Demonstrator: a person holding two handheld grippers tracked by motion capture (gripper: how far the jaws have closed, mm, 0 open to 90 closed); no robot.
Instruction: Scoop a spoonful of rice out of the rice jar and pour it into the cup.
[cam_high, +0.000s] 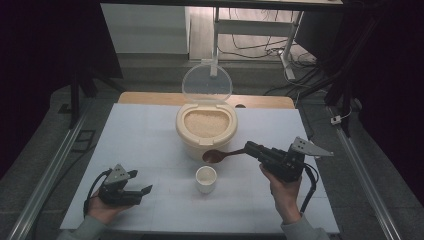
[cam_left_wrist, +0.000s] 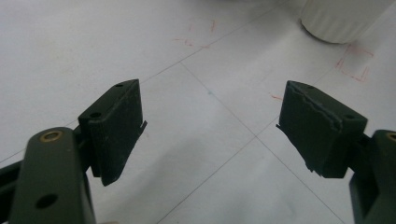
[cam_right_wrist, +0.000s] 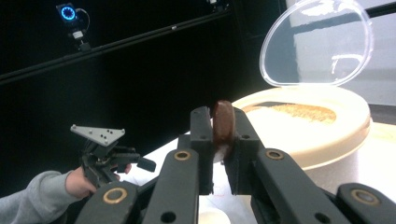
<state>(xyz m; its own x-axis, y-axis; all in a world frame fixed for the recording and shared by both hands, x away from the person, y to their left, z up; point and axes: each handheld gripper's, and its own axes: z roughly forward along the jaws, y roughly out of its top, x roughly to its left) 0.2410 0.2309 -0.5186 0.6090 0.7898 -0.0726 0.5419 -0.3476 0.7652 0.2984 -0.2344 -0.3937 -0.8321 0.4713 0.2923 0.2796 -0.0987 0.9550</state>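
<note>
The right tongs (cam_high: 248, 148) pinch a smooth brown wooden spoon (cam_high: 220, 155); the left tongs (cam_high: 140, 182) gape wide, beside a round ribbed white cup (cam_high: 206, 178).

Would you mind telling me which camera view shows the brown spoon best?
The high view: the brown spoon shows whole there, bowl over the table just above the white cup, handle in the right claw. The right gripper view shows it end-on, clamped between the jaws.

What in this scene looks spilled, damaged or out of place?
Nothing spilled. The left gripper has a ragged, chipped edge on one pad. Faint red marks stain the table.
</note>
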